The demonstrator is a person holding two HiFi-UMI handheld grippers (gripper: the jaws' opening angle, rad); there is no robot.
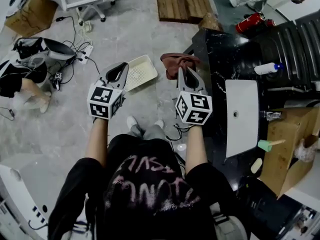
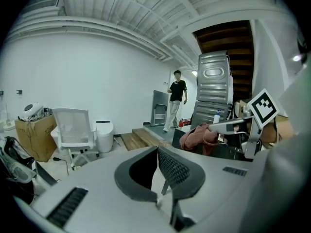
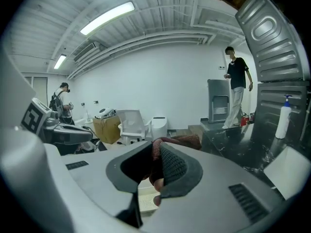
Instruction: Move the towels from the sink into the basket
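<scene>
Head view: the grey floor [image 1: 60, 129] lies open ahead of the person, with cables [image 1: 75, 54] along its left side. The black counter [image 1: 215, 59] bounds the right, and the white sink [image 1: 241, 134] is set in it. The white basket [image 1: 140, 71] sits on the floor just left of the counter's edge. The reddish towel [image 1: 179, 63] hangs at that edge, near the basket's right rim, clamped by the right gripper [image 1: 186, 71]. The left gripper [image 1: 118, 73] is closed and empty, beside the basket's left rim.
</scene>
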